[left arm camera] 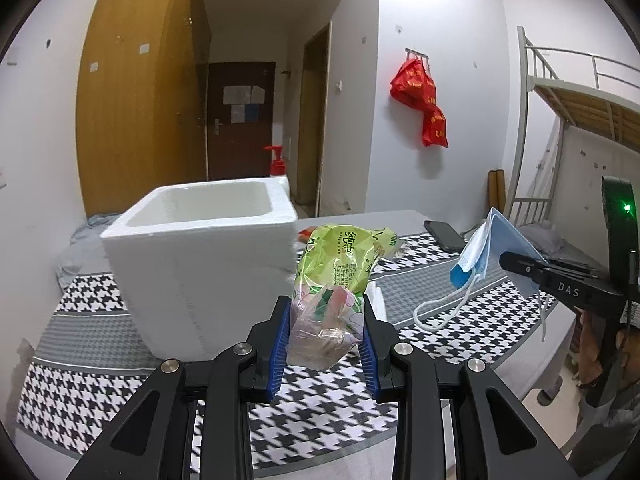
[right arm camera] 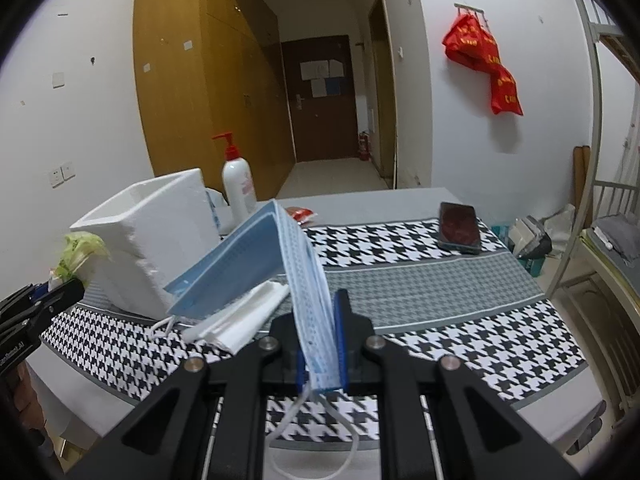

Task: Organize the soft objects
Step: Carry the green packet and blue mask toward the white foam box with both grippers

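Observation:
My left gripper (left arm camera: 325,316) is shut on a green and clear plastic tissue pack (left arm camera: 340,276), held above the table just right of the white foam box (left arm camera: 200,256). My right gripper (right arm camera: 320,320) is shut on a blue face mask (right arm camera: 256,264) that droops to the left, its ear loops hanging down. The mask (left arm camera: 486,254) and right gripper show at the right of the left wrist view. The tissue pack (right arm camera: 78,254) and left gripper (right arm camera: 52,296) show at the left of the right wrist view, beside the foam box (right arm camera: 148,236).
A houndstooth cloth (right arm camera: 440,280) covers the table. On it lie folded white tissues (right arm camera: 240,318), a dark phone (right arm camera: 458,228), a red packet (right arm camera: 302,214) and a white pump bottle (right arm camera: 238,184). A bunk bed frame (left arm camera: 560,92) stands at the right.

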### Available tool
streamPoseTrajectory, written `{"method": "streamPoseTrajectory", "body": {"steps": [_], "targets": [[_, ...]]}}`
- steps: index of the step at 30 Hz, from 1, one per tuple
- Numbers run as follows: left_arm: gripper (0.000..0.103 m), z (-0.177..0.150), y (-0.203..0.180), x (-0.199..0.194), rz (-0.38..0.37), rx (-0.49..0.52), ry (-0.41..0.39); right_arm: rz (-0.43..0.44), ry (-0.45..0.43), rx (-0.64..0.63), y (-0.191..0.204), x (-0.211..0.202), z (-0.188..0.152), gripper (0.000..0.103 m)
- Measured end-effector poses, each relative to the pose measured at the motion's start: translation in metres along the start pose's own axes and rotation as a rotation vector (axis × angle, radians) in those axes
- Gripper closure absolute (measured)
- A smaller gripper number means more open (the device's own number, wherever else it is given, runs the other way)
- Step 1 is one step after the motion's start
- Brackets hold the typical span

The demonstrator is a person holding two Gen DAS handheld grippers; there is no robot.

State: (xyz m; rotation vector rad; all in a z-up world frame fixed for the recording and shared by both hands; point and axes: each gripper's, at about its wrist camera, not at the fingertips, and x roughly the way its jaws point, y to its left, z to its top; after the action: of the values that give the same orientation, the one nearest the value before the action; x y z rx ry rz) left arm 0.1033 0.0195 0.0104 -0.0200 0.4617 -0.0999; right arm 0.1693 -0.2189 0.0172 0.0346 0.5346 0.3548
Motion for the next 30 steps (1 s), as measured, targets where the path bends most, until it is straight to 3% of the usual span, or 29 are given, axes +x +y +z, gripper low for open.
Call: {"method": "streamPoseTrajectory", "body": {"steps": [17,30], "targets": [[0.070,-0.009,0.046,-0.030,0.056,-0.027,-0.031,0.080,-0.032,-0.078,0.072,-0.004,0.001,0.088],[0.070,-0.017,0.078,-0.046,0.152,-0.081,-0.040,0.188,-0.027,-0.148,0.123,0.008,0.002,0.087]]}}
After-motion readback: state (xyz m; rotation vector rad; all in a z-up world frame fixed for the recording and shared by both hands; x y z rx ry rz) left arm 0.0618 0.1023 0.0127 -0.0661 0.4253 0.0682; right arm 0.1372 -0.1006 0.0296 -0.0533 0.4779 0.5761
